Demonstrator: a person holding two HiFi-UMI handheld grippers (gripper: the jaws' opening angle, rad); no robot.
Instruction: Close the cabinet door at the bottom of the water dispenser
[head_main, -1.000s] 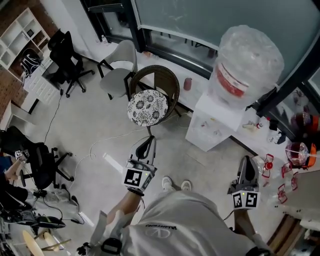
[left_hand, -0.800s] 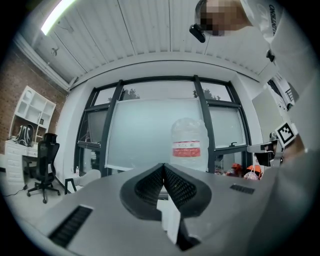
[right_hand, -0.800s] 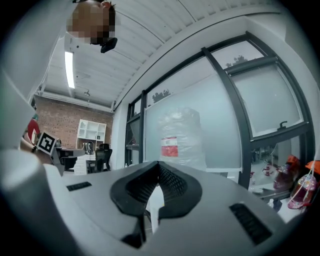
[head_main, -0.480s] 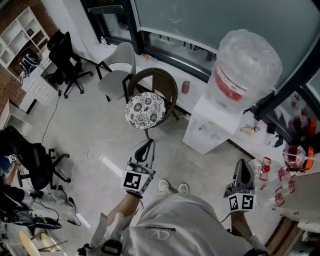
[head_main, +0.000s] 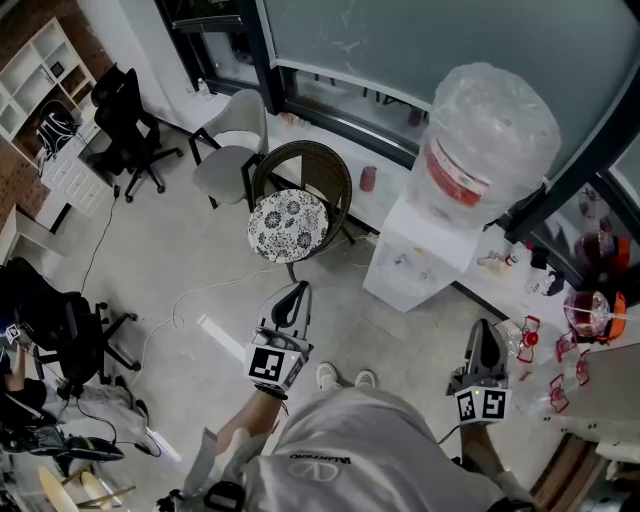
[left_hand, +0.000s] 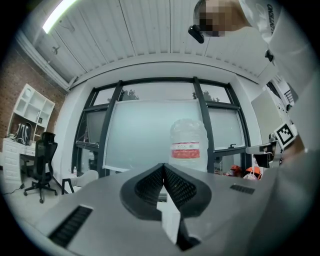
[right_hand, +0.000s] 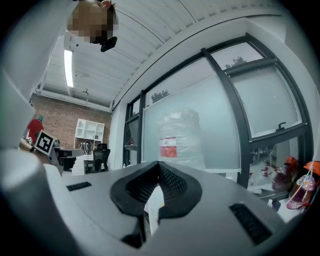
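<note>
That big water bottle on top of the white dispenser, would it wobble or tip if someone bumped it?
Probably top-heavy: the bulky water bottle sits high atop the slim white dispenser, so a hard shove might rock both. It appears wrapped in crinkly clear plastic, so it is likely slippery to grip.

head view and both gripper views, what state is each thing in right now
left gripper, shut, empty
right gripper, shut, empty
water dispenser, upright, bottom door hidden from above
water bottle, upright on the dispenser
wicker chair, nobody in it
</note>
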